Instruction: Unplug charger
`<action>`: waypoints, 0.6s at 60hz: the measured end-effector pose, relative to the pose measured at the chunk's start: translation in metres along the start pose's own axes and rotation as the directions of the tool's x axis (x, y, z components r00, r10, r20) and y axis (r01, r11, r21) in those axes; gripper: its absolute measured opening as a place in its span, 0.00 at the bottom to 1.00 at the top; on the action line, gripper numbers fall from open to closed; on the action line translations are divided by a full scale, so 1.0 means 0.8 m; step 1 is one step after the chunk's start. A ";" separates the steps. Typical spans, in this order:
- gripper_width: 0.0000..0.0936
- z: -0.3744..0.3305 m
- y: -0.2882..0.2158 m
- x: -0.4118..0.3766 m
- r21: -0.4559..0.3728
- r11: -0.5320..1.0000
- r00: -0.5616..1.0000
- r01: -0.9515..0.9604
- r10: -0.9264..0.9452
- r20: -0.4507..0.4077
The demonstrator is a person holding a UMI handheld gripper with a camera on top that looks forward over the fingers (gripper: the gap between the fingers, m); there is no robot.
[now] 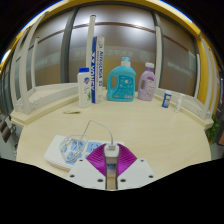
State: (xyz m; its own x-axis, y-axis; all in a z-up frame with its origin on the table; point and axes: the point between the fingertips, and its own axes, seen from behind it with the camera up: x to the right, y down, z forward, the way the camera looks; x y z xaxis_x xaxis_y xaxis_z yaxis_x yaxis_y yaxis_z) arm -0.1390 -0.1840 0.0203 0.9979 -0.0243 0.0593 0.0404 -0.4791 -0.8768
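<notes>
The gripper [112, 162] sits low over a pale table [150, 125], its pink pads [98, 158] drawn in narrow around the white charger [112, 151]. Both pads look pressed to the plug's sides, which suits a straight pull. The charger stands between the fingertips at 6 o'clock, seated in a white power strip [62, 151] that runs toward 8 o'clock. A thin white cable [88, 130] loops from it toward 11 o'clock.

The strip lies near the table's front edge, so there is little room behind; the way up and toward 12 o'clock is open. Along the far edge, well apart, stand a white bottle [84, 87], a tall tube [99, 68], a blue jug [122, 82], a pink bottle [147, 83] and a small bottle [166, 99], against windows [60, 45].
</notes>
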 end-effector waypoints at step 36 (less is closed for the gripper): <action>0.08 -0.057 -0.074 0.181 0.085 0.992 0.995 -0.089 0.092 -0.027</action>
State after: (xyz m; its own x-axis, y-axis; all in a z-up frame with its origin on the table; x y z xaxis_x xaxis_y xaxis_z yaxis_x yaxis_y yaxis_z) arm 0.0005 -0.1990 0.1028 0.9957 -0.0919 -0.0089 -0.0449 -0.3985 -0.9161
